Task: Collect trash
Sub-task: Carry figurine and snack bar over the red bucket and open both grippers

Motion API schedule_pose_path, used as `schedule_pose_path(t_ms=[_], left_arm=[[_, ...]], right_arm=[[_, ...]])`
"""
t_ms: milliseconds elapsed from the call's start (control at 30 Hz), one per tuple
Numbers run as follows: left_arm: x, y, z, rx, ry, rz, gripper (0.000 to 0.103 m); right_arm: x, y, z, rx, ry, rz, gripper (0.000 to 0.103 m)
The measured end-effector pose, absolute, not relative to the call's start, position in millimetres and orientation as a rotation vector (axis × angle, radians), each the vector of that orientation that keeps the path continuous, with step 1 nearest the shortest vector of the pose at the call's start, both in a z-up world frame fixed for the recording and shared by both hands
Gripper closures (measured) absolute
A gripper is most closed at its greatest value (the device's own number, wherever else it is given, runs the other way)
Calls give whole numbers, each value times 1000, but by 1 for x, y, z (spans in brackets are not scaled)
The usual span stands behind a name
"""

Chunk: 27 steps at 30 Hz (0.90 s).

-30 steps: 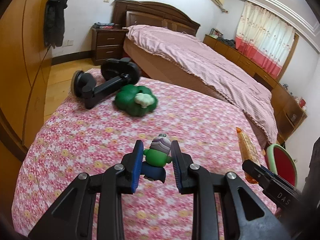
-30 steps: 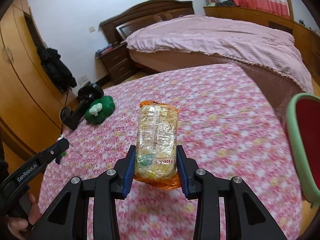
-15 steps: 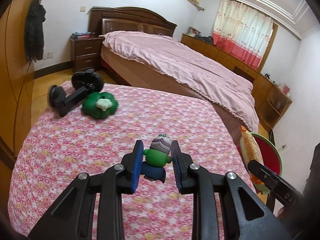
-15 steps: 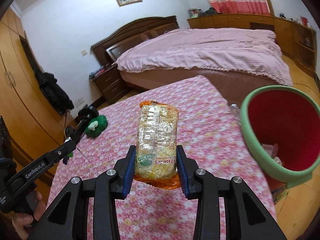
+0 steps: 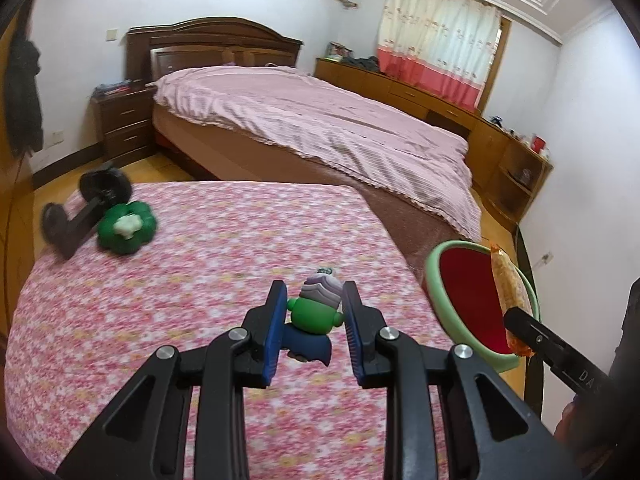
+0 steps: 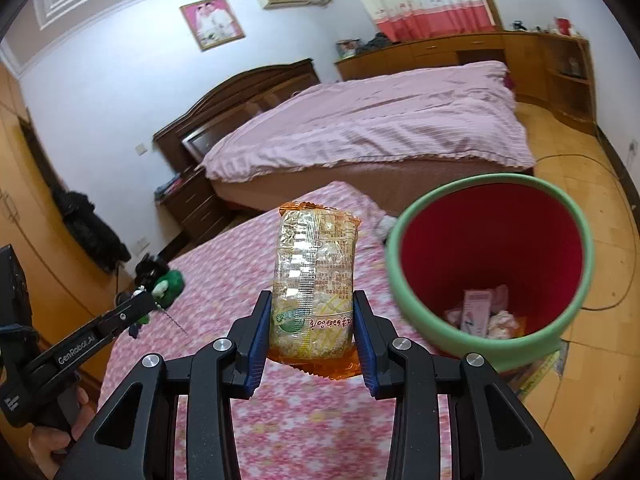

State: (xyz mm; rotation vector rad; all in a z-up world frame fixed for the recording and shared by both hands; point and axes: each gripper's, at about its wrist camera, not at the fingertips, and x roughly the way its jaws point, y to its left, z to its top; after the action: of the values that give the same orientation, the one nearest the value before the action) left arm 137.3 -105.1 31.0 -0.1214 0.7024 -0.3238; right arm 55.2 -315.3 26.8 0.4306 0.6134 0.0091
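Observation:
My right gripper is shut on an orange snack packet and holds it upright above the floral table, just left of a green bin with a red inside. The bin holds some wrappers at its bottom. My left gripper is shut on a small figurine with a green body and a purple cap above the table. In the left wrist view the packet and the bin show at the right.
The table has a pink floral cloth. A green plush and a black dumbbell-shaped object lie at its far left. A large bed with a pink cover stands beyond. Wooden cabinets line the far wall.
Both grippers have swung to the right, still holding their loads. The right gripper with the packet has come closer to the bin, whose inside now shows in full.

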Motion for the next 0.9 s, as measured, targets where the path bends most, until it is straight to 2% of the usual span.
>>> schedule_pose_path(t_ms=[367, 900], left_arm=[[152, -172, 29, -46, 716, -441, 75], [181, -286, -4, 42, 780, -666, 75]], right_arm=[[44, -378, 17, 505, 594, -101, 64], [48, -449, -16, 604, 638, -199, 64]])
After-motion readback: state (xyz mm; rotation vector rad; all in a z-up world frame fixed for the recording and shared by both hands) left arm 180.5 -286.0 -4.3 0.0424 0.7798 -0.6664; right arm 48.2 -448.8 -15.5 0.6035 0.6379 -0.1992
